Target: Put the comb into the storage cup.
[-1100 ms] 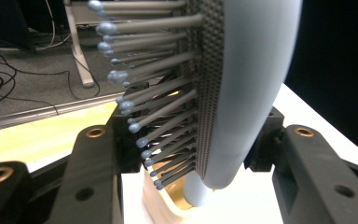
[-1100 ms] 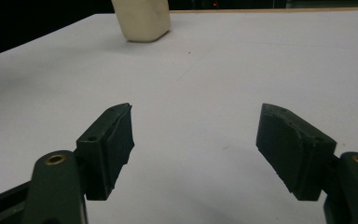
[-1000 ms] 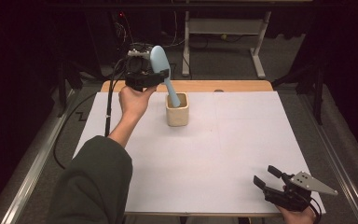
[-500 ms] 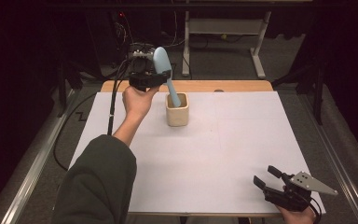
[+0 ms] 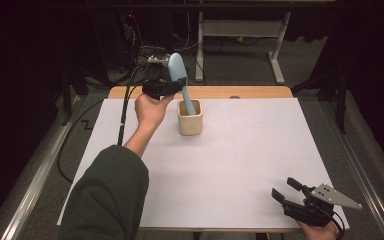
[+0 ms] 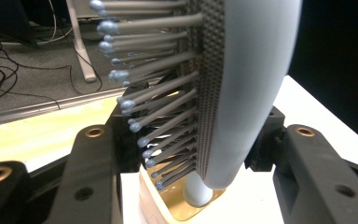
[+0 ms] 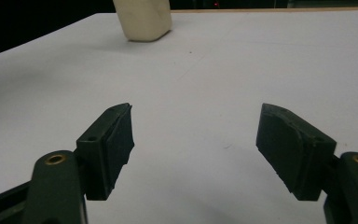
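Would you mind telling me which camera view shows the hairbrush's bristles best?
The left gripper view: the bristles stand close up beside the blue hairbrush. The high view shows the brush's back over the cup.

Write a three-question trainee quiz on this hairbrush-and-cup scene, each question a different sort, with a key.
1. True or false: the left hand-held gripper is shut on the head of the blue hairbrush.
2. Multiple choice: where is the brush's handle end? A) lying on the white table cover B) inside the cream cup C) between the right hand-held gripper's jaws.
3. Short answer: how do the jaws of the right hand-held gripper stand, and what is between them?

Key:
1. True; the left gripper view shows both pads pressing on the brush head.
2. B.
3. Open, with nothing between them, low over the white table cover near its front right corner.
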The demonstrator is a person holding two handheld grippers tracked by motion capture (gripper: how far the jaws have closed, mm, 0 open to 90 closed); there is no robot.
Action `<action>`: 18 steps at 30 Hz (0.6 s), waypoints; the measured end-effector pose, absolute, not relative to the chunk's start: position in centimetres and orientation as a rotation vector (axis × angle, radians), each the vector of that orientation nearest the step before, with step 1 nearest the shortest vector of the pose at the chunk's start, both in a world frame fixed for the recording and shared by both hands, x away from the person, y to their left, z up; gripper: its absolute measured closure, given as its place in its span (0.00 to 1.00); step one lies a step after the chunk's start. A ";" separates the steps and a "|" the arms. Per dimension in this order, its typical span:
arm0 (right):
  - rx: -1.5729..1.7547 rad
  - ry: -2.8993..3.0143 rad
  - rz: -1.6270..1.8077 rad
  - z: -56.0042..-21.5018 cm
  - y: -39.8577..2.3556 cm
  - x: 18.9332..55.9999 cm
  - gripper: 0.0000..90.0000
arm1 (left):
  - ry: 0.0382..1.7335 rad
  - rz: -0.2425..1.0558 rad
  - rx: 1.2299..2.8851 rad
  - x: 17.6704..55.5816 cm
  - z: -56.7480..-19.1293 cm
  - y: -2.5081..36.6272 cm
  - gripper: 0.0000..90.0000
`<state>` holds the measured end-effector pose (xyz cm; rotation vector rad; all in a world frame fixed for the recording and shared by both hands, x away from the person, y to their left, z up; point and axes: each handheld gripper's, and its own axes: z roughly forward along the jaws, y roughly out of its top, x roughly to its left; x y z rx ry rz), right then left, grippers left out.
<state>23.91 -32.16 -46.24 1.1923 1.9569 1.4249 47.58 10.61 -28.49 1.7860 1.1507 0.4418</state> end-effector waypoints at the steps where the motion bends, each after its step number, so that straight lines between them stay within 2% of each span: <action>1: 1.192 1.958 1.425 -46.2 -32.2 23.9 0.31 | 1.150 0.441 1.790 47.6 -28.5 10.6 0.56; 18: 1.189 1.961 1.424 -46.2 -32.1 23.9 0.31 | 1.155 0.433 1.805 47.7 -29.5 10.3 0.56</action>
